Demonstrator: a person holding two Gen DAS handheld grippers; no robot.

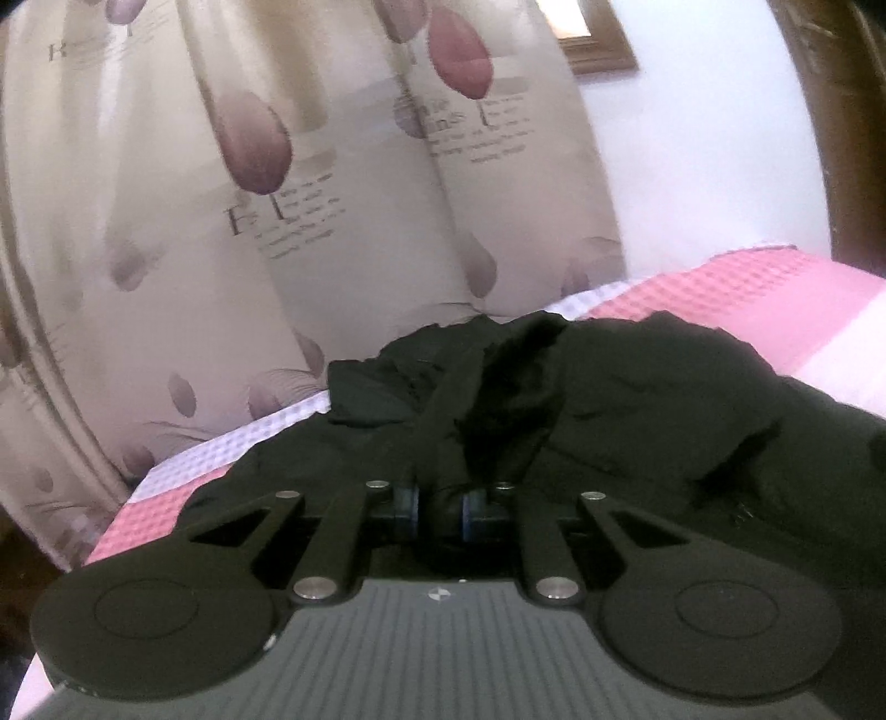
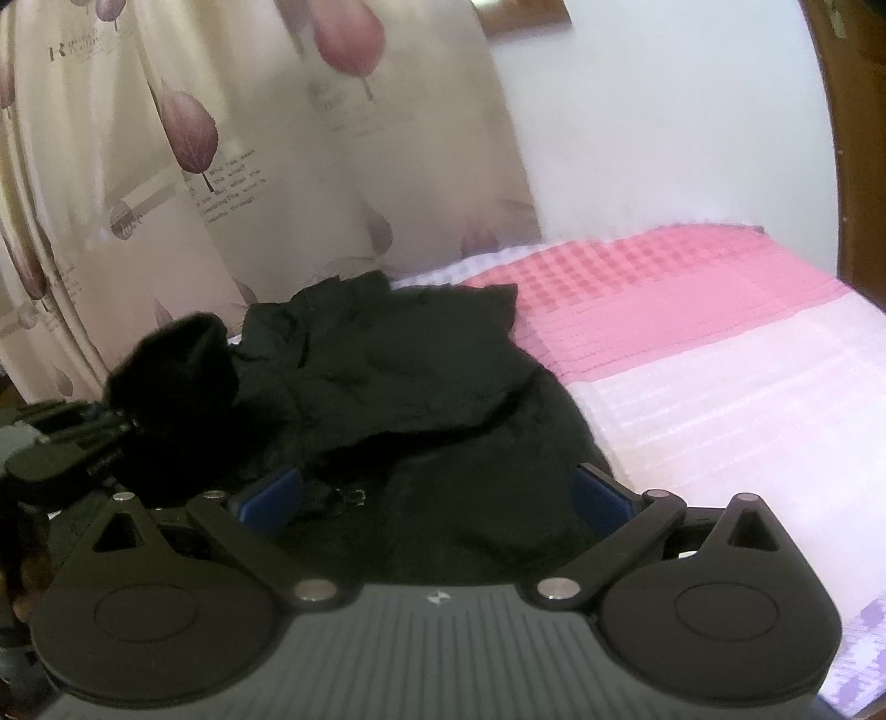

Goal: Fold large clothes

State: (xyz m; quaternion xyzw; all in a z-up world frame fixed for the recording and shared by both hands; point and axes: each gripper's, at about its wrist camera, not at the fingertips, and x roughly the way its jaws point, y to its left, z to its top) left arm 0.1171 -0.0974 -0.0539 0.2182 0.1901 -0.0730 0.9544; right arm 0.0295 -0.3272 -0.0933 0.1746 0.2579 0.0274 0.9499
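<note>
Black garment lies crumpled on a bed with a pink and white checked cover, filling the middle and lower right of the left wrist view. Left gripper sits low centre of that frame, blue pads drawn in tight on a raised fold of the black cloth, which stands up from the jaws in a dark ridge. In the right wrist view the same gripper shows at the left edge, its tip buried in a dark bunched lump of cloth.

Right gripper is low centre of its own frame, blue fingers spread wide with the garment lying under and between them; pads not pressing on it. A small metal bit, maybe a zip pull, lies on the cloth just by the left pad; too small to be sure.

Beige curtain with purple leaf prints and lettering hangs behind the bed, filling the upper left. White wall at upper right; dark wooden frame cut off at the top edge. Garment type unclear; both frames soft with blur.
</note>
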